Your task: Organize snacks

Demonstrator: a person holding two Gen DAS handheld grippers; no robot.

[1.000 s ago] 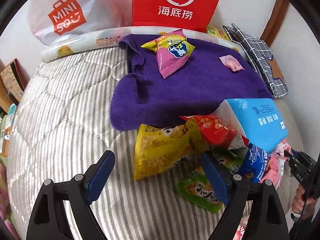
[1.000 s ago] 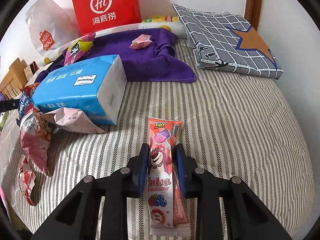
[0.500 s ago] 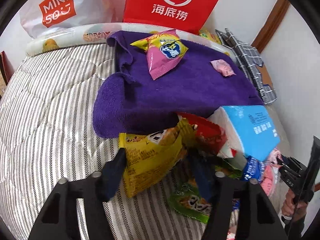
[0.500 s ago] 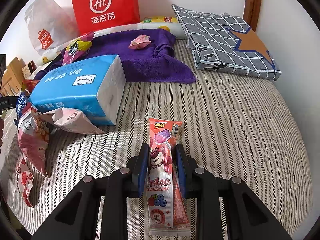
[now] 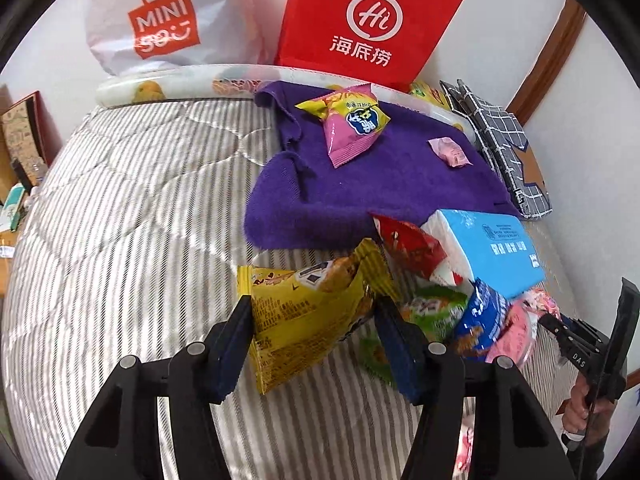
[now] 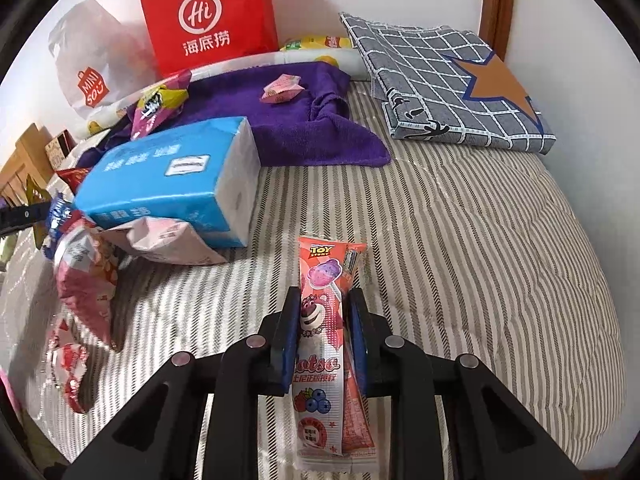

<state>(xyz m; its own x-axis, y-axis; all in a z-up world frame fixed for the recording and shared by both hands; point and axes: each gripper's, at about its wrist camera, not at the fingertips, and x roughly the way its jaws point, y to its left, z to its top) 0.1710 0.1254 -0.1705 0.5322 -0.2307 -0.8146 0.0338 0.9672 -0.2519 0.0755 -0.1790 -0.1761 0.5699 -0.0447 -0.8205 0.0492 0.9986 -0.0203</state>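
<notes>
A striped bed (image 5: pixel 132 208) carries the job. Ahead of both grippers lies a purple towel (image 5: pixel 384 184) holding a pink-and-yellow pack (image 5: pixel 352 124) and a small pink sweet (image 5: pixel 448 151). A blue tissue pack (image 6: pixel 172 184) sits ahead and left of the right gripper (image 6: pixel 324 320), over a heap of loose snacks. The left gripper (image 5: pixel 312 332) has its jaws clamped across a yellow bag (image 5: pixel 312 308), pads pressing both sides, the bag crumpled between them. The right gripper's jaws are closing on an upright pink stick pack (image 6: pixel 324 320), already squeezed between them. Judged from here, each snack is bound for the towel. The yellow bag looks puffy, so a gentle steady squeeze and a lift clear of the green packet (image 5: pixel 432 312) just right of the jaws would avoid dragging the heap.
</notes>
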